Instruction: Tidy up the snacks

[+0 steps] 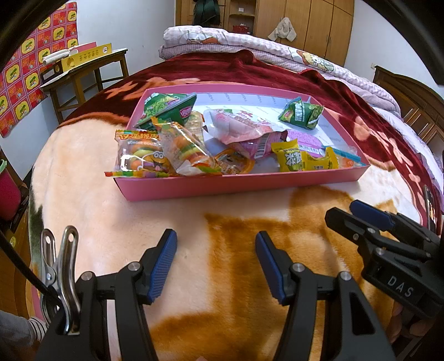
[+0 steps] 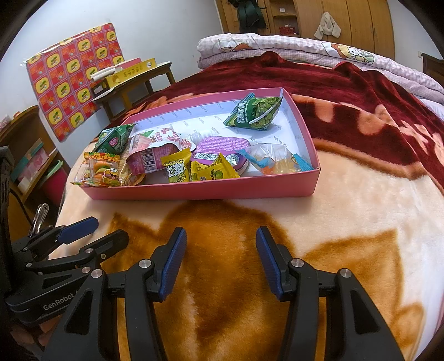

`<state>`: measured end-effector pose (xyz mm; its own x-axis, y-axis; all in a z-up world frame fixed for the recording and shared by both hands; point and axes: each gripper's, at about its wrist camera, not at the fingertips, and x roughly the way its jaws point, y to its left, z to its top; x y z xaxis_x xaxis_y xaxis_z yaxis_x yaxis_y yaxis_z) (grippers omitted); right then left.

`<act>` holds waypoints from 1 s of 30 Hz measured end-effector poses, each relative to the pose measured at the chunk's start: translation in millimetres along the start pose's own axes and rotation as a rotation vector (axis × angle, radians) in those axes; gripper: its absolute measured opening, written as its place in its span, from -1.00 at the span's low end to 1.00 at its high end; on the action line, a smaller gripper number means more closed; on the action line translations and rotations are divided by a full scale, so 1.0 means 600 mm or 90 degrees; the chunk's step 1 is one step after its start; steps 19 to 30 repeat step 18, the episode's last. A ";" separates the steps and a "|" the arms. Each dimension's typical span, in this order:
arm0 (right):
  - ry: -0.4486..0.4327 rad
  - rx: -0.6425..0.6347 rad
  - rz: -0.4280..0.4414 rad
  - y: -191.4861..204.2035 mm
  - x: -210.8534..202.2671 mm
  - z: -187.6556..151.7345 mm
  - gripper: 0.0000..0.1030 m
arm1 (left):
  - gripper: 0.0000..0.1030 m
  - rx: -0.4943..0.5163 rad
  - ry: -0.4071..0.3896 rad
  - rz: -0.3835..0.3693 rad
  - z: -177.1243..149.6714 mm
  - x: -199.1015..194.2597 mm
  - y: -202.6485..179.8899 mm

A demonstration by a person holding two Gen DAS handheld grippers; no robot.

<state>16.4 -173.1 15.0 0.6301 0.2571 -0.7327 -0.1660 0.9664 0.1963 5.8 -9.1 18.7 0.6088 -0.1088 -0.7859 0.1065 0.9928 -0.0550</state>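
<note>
A pink shallow box (image 1: pixel 211 187) (image 2: pixel 211 191) sits on the blanket and holds several snacks. Burger gummy packs (image 1: pixel 141 155) (image 2: pixel 104 169) lie at its left end, a green pea packet (image 1: pixel 301 112) (image 2: pixel 256 112) at the far right, yellow candies (image 1: pixel 291 158) (image 2: pixel 177 166) near the front wall, a pink pack (image 1: pixel 241 125) (image 2: pixel 151 155) in the middle. A purple tin (image 2: pixel 222 150) lies beside it. My left gripper (image 1: pixel 216 258) is open and empty above the blanket, short of the box. My right gripper (image 2: pixel 221 255) is open and empty beside it.
The bed is covered by a cream, orange and dark red plush blanket (image 1: pixel 194 277) (image 2: pixel 347 222). A folded quilt (image 1: pixel 249 39) lies at the far end. A wooden side table (image 1: pixel 83 69) with a yellow box stands at the left. Wardrobes (image 2: pixel 347 16) stand behind.
</note>
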 end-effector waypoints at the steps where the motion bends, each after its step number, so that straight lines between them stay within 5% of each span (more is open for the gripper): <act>1: 0.000 0.000 0.000 0.000 0.000 0.000 0.04 | 0.21 0.000 0.000 0.000 0.000 0.000 0.000; 30: -0.003 0.003 -0.005 -0.003 -0.001 0.008 0.04 | 0.21 0.006 -0.015 0.014 -0.001 -0.001 0.002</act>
